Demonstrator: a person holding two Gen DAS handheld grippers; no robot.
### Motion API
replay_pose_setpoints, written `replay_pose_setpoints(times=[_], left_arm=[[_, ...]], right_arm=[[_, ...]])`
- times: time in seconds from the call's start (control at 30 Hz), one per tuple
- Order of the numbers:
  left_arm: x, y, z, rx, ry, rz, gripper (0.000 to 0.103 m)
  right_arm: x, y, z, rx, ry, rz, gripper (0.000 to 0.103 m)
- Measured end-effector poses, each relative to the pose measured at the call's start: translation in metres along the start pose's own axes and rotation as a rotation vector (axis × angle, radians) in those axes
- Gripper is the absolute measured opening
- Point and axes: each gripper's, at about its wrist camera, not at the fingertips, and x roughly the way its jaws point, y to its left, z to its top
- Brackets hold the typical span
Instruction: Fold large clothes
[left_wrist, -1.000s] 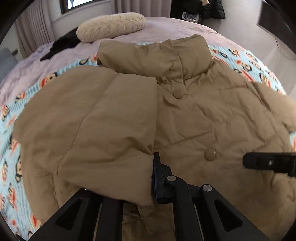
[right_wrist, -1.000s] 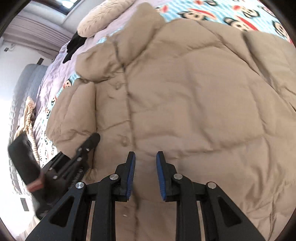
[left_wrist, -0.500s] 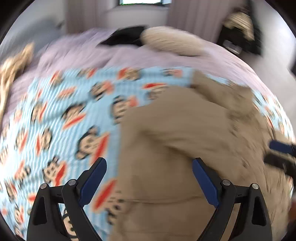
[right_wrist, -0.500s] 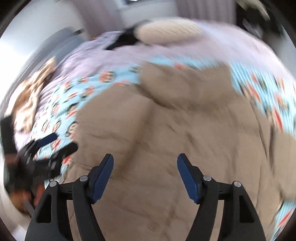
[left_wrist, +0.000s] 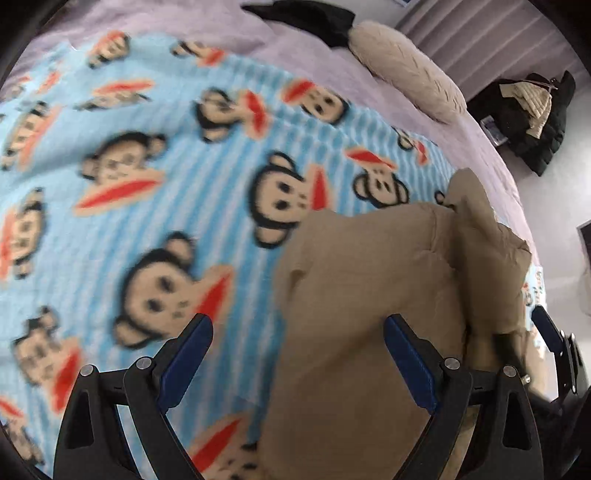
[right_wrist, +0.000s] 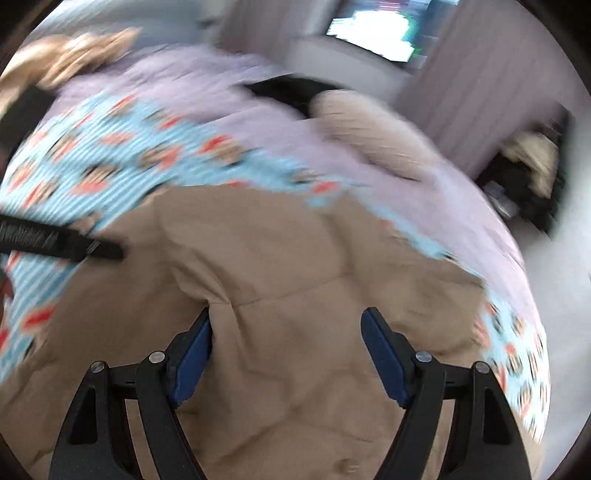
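While both jaws gape empty, the tan jacket (right_wrist: 295, 295) spreads between the right gripper (right_wrist: 286, 354) and, at three o'clock, under the left gripper (left_wrist: 297, 356).

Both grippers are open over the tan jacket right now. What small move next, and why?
Probably lower the left gripper onto the tan jacket's near edge beside the monkey blanket and close: its jaws are open, empty, straddling that edge. The right gripper hovers open too.

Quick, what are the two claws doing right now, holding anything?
Left gripper: open, holding nothing, over the jacket edge.
Right gripper: open, holding nothing, above the jacket.
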Motion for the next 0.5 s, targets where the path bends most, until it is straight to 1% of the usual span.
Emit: replay_pose_setpoints(times=[0.03, 0.07, 0.1, 0.13, 0.17, 0.2, 0.23, 0.3, 0.33, 0.37, 0.4, 0.43, 0.47, 0.5], left_arm=[[0.007, 0.000, 0.004, -0.018, 0.022, -0.020, 0.095], [0.012, -0.002, 0.005, -0.043, 0.041, -0.038, 0.094], [0.018, -0.001, 0.008, -0.071, 0.050, -0.049, 0.094], [0.019, -0.002, 0.011, -0.095, 0.040, -0.058, 0.090], [0.018, -0.004, 0.012, -0.108, 0.025, -0.087, 0.070], [0.017, -0.006, 0.013, -0.113, 0.027, -0.121, 0.062], [0.017, -0.009, 0.014, -0.117, 0.032, -0.138, 0.060], [0.015, -0.015, 0.014, -0.082, 0.028, -0.121, 0.060], [0.016, -0.017, 0.014, -0.070, 0.033, -0.114, 0.060], [0.018, -0.016, 0.015, -0.070, 0.039, -0.109, 0.060], [0.018, -0.015, 0.016, -0.086, 0.038, -0.114, 0.060], [0.018, -0.016, 0.018, -0.099, 0.029, -0.118, 0.056], [0.012, -0.016, 0.018, -0.104, 0.001, -0.117, 0.031], [0.001, -0.022, 0.017, -0.079, -0.044, -0.103, 0.022]], right_arm=[[0.000, -0.010, -0.001, 0.048, -0.003, -0.012, 0.082], [-0.001, -0.029, -0.004, 0.118, 0.004, -0.018, 0.082], [0.000, -0.053, -0.013, 0.217, 0.020, -0.003, 0.082], [0.002, -0.069, -0.020, 0.284, 0.036, 0.016, 0.082], [0.003, -0.081, -0.026, 0.331, 0.052, 0.034, 0.082], [0.009, -0.098, -0.037, 0.411, 0.090, 0.080, 0.082], [0.012, -0.110, -0.047, 0.468, 0.121, 0.120, 0.082], [0.021, -0.128, -0.065, 0.565, 0.187, 0.193, 0.082], [0.025, -0.137, -0.074, 0.626, 0.210, 0.256, 0.082], [0.027, -0.144, -0.081, 0.680, 0.217, 0.310, 0.082], [0.030, -0.152, -0.088, 0.761, 0.220, 0.374, 0.082], [0.033, -0.159, -0.092, 0.826, 0.223, 0.412, 0.082], [0.037, -0.166, -0.094, 0.874, 0.223, 0.438, 0.082], [0.042, -0.174, -0.097, 0.945, 0.225, 0.471, 0.081]])
